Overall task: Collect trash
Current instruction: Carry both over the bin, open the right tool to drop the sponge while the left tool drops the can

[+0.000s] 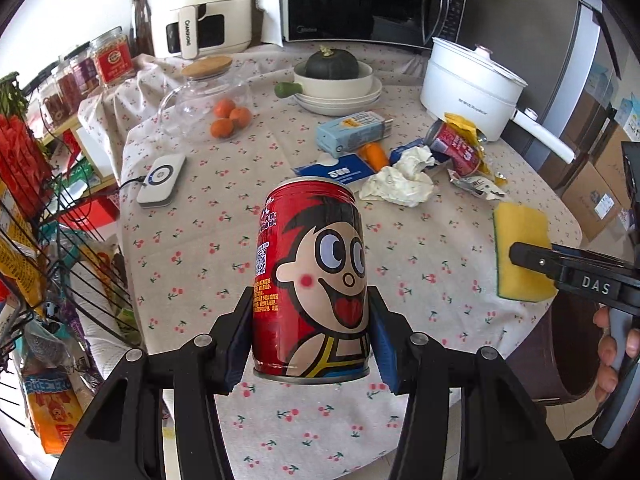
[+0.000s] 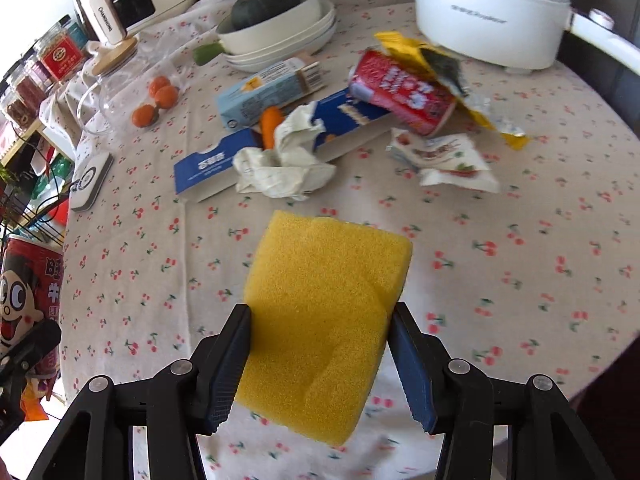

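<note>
The left claw [image 1: 310,334] pinches the upright red cartoon-face drink can [image 1: 312,280] at frame centre above the table [image 1: 420,248]; the right claw [image 2: 320,354] squeezes a yellow sponge [image 2: 324,320]. Keep the can vertical and gripped low, carry it steadily, and avoid the crumpled white tissue [image 1: 400,180].
</note>
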The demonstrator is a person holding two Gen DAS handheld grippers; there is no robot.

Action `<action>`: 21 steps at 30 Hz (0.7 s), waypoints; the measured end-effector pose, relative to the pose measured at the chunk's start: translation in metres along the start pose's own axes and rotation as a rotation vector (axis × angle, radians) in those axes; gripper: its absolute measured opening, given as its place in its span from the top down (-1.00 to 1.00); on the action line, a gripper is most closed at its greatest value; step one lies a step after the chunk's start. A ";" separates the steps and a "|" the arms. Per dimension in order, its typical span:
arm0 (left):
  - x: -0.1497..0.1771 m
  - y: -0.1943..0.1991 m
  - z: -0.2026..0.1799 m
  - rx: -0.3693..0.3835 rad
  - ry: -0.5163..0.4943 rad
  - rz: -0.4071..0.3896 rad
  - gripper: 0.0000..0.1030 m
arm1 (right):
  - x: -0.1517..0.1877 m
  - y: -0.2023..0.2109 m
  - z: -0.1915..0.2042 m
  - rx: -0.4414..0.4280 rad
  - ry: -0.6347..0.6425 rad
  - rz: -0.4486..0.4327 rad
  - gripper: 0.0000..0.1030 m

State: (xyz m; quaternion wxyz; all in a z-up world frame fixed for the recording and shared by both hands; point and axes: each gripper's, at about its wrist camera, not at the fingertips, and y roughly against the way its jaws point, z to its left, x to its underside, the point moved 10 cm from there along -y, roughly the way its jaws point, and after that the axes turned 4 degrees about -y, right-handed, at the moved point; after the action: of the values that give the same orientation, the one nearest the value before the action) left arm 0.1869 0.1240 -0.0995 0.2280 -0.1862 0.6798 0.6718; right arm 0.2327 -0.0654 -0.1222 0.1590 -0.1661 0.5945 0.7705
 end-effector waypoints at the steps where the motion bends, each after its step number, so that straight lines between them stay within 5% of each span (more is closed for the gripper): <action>1: -0.001 0.000 -0.008 0.011 -0.002 0.001 -0.06 | 0.001 0.008 -0.012 0.009 -0.004 -0.007 -0.16; 13: -0.003 -0.012 -0.104 0.067 -0.133 0.013 -0.06 | 0.027 0.068 -0.137 0.083 -0.089 -0.050 -0.16; 21: -0.001 -0.023 -0.162 0.117 -0.191 0.035 -0.06 | 0.044 0.095 -0.183 0.068 -0.125 -0.045 -0.16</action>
State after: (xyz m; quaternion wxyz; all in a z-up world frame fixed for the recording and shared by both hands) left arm 0.1907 -0.0388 -0.1194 0.2903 -0.0961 0.6961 0.6496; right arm 0.1634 -0.2638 -0.1029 0.2187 -0.1257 0.6054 0.7549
